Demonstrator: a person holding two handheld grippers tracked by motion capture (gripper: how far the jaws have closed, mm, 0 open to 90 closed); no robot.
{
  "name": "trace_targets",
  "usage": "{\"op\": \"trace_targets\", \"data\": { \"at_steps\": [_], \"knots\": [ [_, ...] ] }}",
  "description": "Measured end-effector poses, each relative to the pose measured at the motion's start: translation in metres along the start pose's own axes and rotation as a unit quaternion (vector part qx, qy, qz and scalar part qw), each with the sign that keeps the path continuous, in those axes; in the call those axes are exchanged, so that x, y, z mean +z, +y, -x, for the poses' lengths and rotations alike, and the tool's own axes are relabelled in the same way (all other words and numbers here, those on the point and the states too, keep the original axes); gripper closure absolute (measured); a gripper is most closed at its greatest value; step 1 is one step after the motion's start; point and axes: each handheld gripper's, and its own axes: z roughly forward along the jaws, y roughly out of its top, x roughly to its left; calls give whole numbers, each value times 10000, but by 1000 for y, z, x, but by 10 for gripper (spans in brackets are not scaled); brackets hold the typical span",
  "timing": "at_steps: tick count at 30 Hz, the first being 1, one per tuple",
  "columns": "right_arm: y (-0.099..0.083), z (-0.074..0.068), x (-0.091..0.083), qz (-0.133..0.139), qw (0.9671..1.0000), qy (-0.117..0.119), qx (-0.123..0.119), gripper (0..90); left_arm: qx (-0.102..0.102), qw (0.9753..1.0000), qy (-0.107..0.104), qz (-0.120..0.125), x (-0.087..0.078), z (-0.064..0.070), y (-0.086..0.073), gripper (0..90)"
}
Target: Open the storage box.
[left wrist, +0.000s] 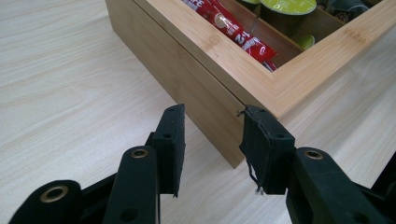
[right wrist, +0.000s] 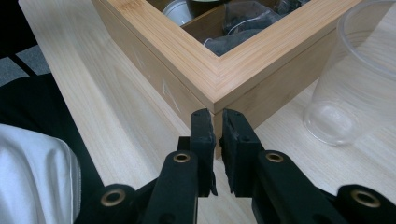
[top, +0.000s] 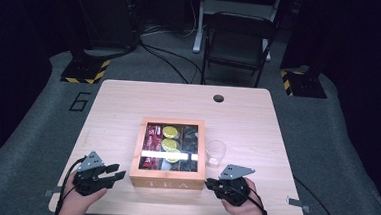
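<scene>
The square bamboo tea box with a windowed lid (top: 167, 178) sits at the middle of the pale wooden worktop (top: 118, 108), its front wall lettered TEA facing the person, its sides square to the worktop's edges; the high view shows red sachets at left, lime-topped pods in the middle, dark packets at right; the clear plastic cup (top: 216, 152) stands just beside the box's right wall; the left tongs (top: 117, 173) are spread apart near the front left corner (left wrist: 243, 112); the right tongs (right wrist: 218, 126) are nearly together, just before the front right corner, gripping nothing.
</scene>
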Motion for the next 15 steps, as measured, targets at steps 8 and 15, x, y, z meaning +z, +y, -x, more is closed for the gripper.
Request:
{"op": "trace_targets", "data": {
  "at_steps": [8, 15],
  "knots": [
    [-3, -1, 5, -13, 10000, 9, 15, 859, 8, 10000, -63, 16, 1, 2, -4, 605],
    [-3, 0, 9, -37, 10000, 5, -8, 877, 44, 9999, -89, 17, -2, 2, -5, 605]
  ]
}}
